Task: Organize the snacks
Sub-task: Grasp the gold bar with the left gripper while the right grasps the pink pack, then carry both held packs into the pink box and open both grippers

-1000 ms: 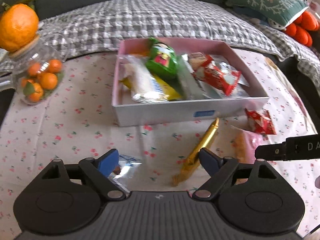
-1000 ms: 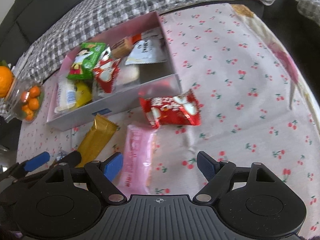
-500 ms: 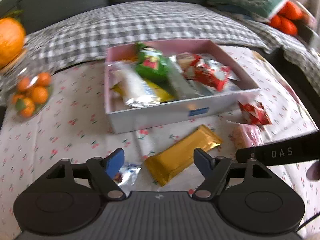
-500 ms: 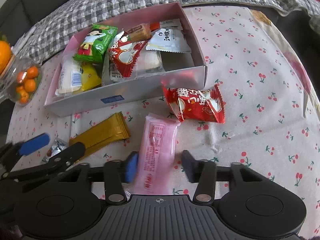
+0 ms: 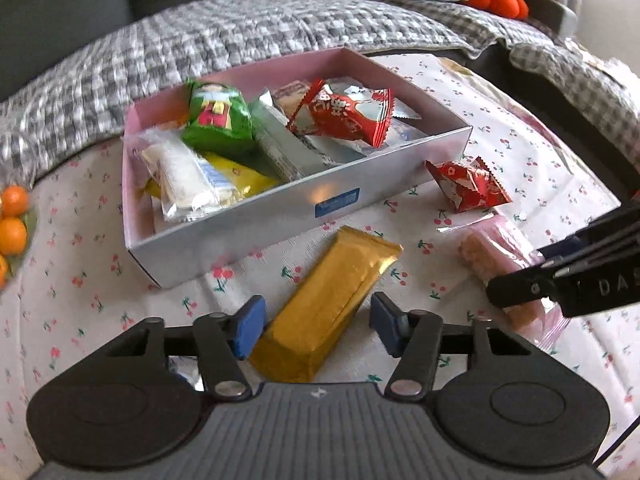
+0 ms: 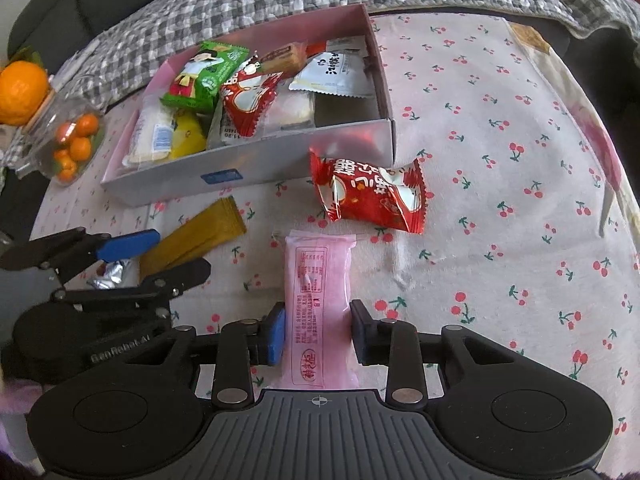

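A gold snack bar (image 5: pixel 328 300) lies on the cherry-print cloth in front of the pink-lined box (image 5: pixel 280 208). My left gripper (image 5: pixel 316 324) straddles its near end. The jaws are closing; the left pad is at the bar's edge and a gap remains at the right pad. My right gripper (image 6: pixel 318 332) is shut on a pink snack packet (image 6: pixel 318 288), pads pressed on both long sides. A red packet (image 6: pixel 372 192) lies loose by the box's front right corner. The box holds several snacks, among them a green packet (image 6: pixel 200 76) and another red one (image 6: pixel 248 96).
A small silver-wrapped candy (image 6: pixel 108 274) lies under my left gripper (image 6: pixel 160 258). A glass jar of small oranges (image 6: pixel 72 140), with a large orange (image 6: pixel 22 92) on top, stands left of the box. A grey checked blanket (image 5: pixel 240 32) and cushions lie behind.
My left gripper shifted over the gold bar and its jaws narrowed around it. The right jaws closed from wide apart onto the pink packet.
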`<state>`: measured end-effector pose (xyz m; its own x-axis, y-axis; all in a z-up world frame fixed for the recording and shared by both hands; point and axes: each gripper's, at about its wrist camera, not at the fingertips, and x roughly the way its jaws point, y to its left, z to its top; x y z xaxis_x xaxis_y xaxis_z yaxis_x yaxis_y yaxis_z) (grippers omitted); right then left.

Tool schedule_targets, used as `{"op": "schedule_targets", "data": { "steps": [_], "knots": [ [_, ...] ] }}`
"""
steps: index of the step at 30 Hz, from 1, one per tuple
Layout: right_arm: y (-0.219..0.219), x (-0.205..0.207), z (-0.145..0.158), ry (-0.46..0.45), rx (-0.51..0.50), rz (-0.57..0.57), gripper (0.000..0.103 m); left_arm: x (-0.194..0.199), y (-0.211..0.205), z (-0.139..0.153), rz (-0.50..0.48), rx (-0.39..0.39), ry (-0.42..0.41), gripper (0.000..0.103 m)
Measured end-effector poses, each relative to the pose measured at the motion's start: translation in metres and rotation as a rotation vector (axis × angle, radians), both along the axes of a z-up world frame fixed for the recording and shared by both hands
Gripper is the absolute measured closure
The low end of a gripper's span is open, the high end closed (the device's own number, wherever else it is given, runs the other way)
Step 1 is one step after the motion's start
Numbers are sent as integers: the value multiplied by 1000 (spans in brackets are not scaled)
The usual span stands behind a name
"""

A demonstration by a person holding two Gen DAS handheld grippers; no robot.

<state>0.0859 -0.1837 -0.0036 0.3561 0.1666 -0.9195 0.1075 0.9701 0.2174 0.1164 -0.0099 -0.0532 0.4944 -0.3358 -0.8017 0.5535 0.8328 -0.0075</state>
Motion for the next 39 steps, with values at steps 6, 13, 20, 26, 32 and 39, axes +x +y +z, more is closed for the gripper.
{"op": "schedule_targets", "data": {
  "steps": [6, 13, 20, 26, 32, 39],
  "knots": [
    [-10, -5, 0, 9, 29, 6, 72, -9, 1, 3, -22, -19, 84, 64],
    [-19, -11, -1, 9, 64, -7, 68, -13, 1, 1, 25, -36, 85, 55],
    [-18, -14, 0, 4, 62, -21, 70, -7, -8, 1, 105, -51, 57, 62],
    [-16, -14, 0, 2, 54, -18, 71, -3, -8, 2, 146, -56, 64, 76],
    [-20, -15, 2, 5, 92, -30, 71, -1, 5, 6, 179, -105, 131, 77],
    [-25, -16, 13, -23, 135, -45, 71, -8, 15, 14, 186, -139, 154, 77]
  ]
}}
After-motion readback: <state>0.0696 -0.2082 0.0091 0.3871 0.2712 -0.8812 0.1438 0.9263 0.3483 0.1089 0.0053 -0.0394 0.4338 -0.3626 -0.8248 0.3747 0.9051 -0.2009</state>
